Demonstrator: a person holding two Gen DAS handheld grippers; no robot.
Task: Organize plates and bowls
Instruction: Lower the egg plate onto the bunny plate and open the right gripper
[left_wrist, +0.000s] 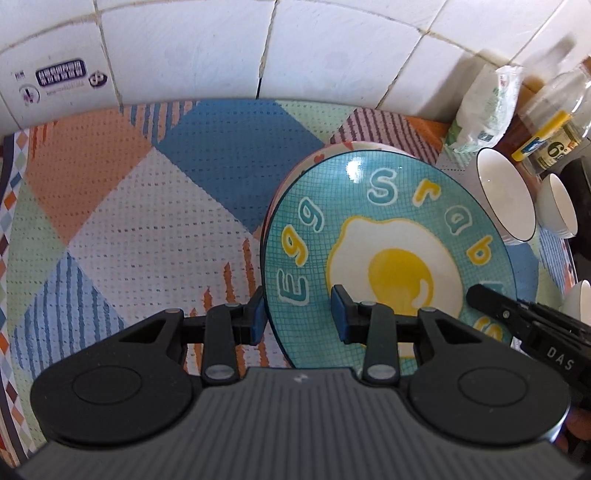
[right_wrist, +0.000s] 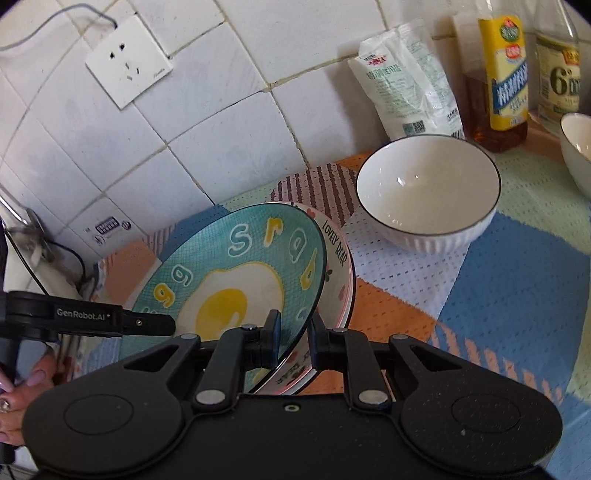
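Left wrist view. My left gripper (left_wrist: 298, 317) points steeply down; its blue pads (left_wrist: 258, 317) straddle the 9 o'clock rim of the round teal ceramic plate printed with a fried egg (left_wrist: 388, 254), one finger outside, one over the face. I cannot tell whether the pads press the rim. The plate lies tilted on a pink-rimmed plate (left_wrist: 364, 147) beneath it. From 9 to 12 o'clock the chequered mesh mat (left_wrist: 147, 206) is bare up to the white tiled wall (left_wrist: 221, 48). At 2 o'clock stand white ribbed bowls with dark rims (left_wrist: 506, 199).

Right wrist view. My right gripper (right_wrist: 295, 334) slants down with its jaws closed on the egg plate's near rim at 5 o'clock. The pink-rimmed "LOVELY BEAR" plate sits just below, touching. The left gripper's finger enters at 9 o'clock; the person's hand (right_wrist: 22, 387) grips its handle. The nearest white bowl sits at 1 o'clock, apart from the plates; a white pouch (right_wrist: 406, 81) and amber bottles (right_wrist: 498, 81) line the wall behind.
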